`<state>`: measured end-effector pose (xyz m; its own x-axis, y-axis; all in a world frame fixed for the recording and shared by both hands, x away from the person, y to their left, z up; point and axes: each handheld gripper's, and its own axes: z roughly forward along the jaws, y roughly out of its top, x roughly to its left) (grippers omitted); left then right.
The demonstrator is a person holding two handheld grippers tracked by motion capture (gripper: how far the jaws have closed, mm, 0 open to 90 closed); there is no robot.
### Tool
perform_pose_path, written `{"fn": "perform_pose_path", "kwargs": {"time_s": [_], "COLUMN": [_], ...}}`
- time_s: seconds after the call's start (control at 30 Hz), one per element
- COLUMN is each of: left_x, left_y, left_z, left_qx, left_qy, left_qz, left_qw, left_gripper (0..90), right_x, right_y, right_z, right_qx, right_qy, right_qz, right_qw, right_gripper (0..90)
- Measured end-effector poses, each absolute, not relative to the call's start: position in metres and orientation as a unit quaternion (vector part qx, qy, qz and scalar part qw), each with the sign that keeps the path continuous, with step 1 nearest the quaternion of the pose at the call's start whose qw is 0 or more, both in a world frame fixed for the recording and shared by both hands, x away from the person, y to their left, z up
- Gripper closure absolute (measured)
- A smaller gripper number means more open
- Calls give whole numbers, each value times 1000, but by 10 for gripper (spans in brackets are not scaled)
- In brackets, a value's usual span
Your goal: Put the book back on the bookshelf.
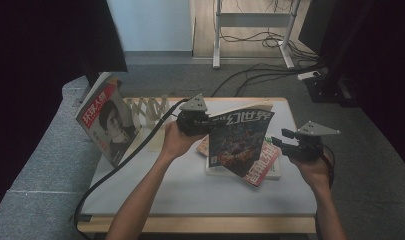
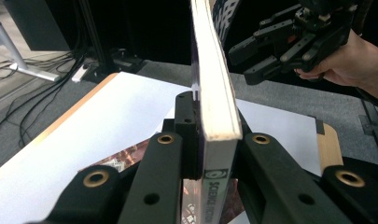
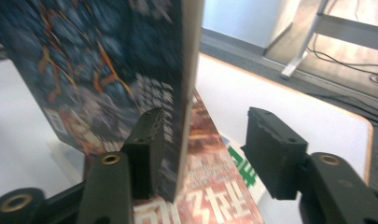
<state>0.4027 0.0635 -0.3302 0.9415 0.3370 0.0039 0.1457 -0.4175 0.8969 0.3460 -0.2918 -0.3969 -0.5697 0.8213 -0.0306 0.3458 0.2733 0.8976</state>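
1. Fingers of the left gripper point(image 2: 210, 154) are clamped on the spine end of the dark magazine point(image 1: 238, 140), held upright above the table centre.
2. Right gripper point(image 3: 200, 154) is released; its jaws straddle the magazine edge at 3 o'clock without pressing.
3. Keep the left grip firm (thin stock sags) while withdrawing the right gripper.
4. White table point(image 1: 190, 190) carries stacked magazines point(image 1: 265, 167); a rack point(image 1: 152, 110) with another magazine point(image 1: 107, 125) stands at 10 o'clock; cables cross the floor point(image 1: 270, 70) at 12 o'clock.

You read "幻世界" in large white characters along the top of the dark-covered magazine held upright point(image 1: 238, 142). Its white spine point(image 2: 217, 186) carries "SCIENCE FICTION", partly cut off. The red-banded portrait magazine point(image 1: 108, 122) reads "环球人物".
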Motion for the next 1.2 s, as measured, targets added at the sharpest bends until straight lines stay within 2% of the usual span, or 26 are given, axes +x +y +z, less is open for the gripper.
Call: {"fn": "perform_pose_path", "kwargs": {"time_s": [0.17, 0.6, 0.73, 1.2], "left_x": [402, 401, 401, 402], "left_y": [65, 67, 66, 70], "left_z": [-328, -326, -327, -326], "left_qx": [841, 845, 841, 834], "left_qy": [147, 156, 161, 177], "left_qz": [93, 106, 106, 109], "left_qw": [512, 501, 506, 511], "left_gripper": [817, 818, 823, 825], "right_x": [344, 340, 339, 334], "right_y": [-294, -301, -302, -309], "right_z": [-410, -454, -467, -501], "right_qx": [397, 420, 434, 449], "right_qy": [761, 776, 777, 786], "right_qz": [441, 405, 386, 361], "right_qw": [263, 242, 241, 223], "right_gripper": [349, 121, 17, 0]}}
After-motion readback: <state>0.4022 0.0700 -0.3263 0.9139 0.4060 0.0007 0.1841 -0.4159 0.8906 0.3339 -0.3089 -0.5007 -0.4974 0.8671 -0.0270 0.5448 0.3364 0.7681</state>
